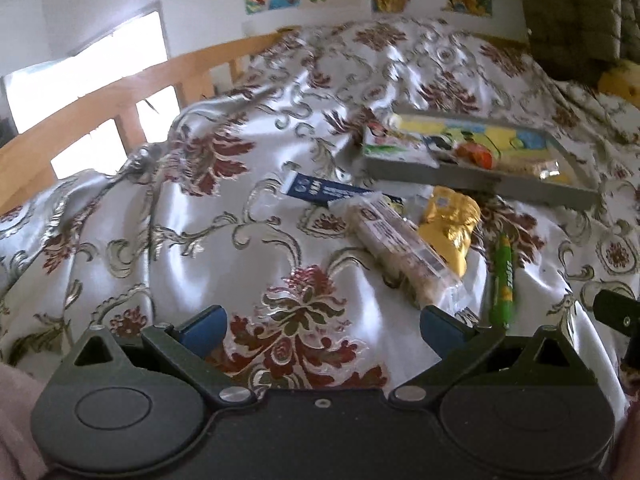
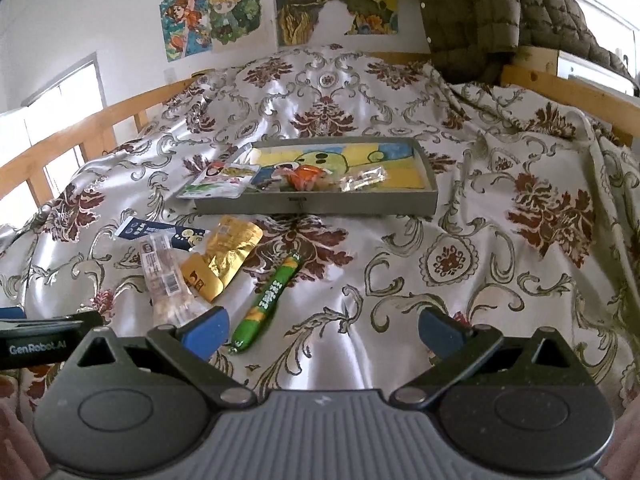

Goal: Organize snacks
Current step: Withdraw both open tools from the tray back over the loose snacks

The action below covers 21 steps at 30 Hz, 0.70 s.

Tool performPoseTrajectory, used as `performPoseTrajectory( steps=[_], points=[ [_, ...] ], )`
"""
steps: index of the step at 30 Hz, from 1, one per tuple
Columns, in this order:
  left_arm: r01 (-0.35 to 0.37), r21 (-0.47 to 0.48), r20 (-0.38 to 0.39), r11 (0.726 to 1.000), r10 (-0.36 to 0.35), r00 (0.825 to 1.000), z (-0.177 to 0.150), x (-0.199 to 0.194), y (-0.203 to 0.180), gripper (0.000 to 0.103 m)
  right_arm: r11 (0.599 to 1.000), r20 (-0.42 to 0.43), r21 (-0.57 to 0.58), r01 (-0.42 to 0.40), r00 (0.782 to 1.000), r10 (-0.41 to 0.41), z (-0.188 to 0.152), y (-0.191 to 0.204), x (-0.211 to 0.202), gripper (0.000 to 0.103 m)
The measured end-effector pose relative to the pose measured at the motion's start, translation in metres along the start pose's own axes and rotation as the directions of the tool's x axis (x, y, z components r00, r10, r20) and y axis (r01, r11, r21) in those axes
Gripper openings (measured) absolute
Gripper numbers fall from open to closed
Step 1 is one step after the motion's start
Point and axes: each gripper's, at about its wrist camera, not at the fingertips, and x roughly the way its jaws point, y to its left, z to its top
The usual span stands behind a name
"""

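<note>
**Both grippers empty above bed, loose snacks in front of tray**

Left gripper [image 1: 322, 326]: jaws spread wide, nothing between them, only the floral bedspread [image 1: 248, 92] below. Right gripper [image 2: 323, 330]: jaws also spread wide, holding nothing, hovering over the bedspread.

Grey tray [image 2: 320, 204] sits on the bed, past the loose snacks, its floor printed with a cartoon picture. Inside the tray: a white-green pouch [image 2: 216, 184] at the left end, hanging partly over the rim; an orange-wrapped snack [image 2: 306, 176] near the middle; a clear crinkly packet [image 2: 362, 180] just right of it.

Loose snacks lie on the bedspread in front of the tray, left of centre in the right wrist view:
- dark blue packet [image 2: 160, 234], farthest left, flat
- clear-wrapped bar with barcode label [image 2: 162, 270], lying over the blue packet's near edge, its near end close to the right gripper's left fingertip [image 2: 208, 326]
- gold foil pouch [image 2: 224, 256], touching the clear-wrapped bar on its right
- green sausage stick [image 2: 268, 302], lying diagonally, just beside the gold pouch, its near end by the right gripper's left fingertip

In the left wrist view the same group sits ahead and right, the clear-wrapped bar's near end just beyond the left gripper's right fingertip [image 1: 440, 326].

Wooden bed rail [image 2: 64, 148] runs along the left. Cartoon posters [image 2: 216, 12] hang on the wall; a quilted olive jacket [image 2: 480, 8] hangs at upper right.
</note>
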Motion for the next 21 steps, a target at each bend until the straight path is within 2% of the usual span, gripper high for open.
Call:
performPoseTrajectory(
  steps=[9,13,17,21],
  points=[
    [0.066,-0.005,-0.135,0.998,-0.066,0.989,0.01,0.032,0.006,0.102,1.0,-0.082,0.01,0.002,0.997,-0.001,0.006,-0.005,0.016,0.103],
    [0.08,0.013,-0.141,0.997,-0.077,0.987,0.018,0.04,0.009,0.102,1.0,-0.111,-0.004,-0.001,0.994,0.001,0.008,-0.005,0.023,0.103],
    [0.072,0.078,-0.128,0.994,-0.062,0.99,0.024,0.046,0.006,0.102,0.998,-0.113,-0.053,-0.02,0.994,0.014,0.013,-0.005,0.028,0.103],
    [0.081,0.094,-0.143,0.992,-0.067,0.987,0.027,0.054,0.006,0.102,0.995,-0.15,-0.061,-0.077,0.986,0.067,0.021,-0.009,0.037,0.103]
  ],
)
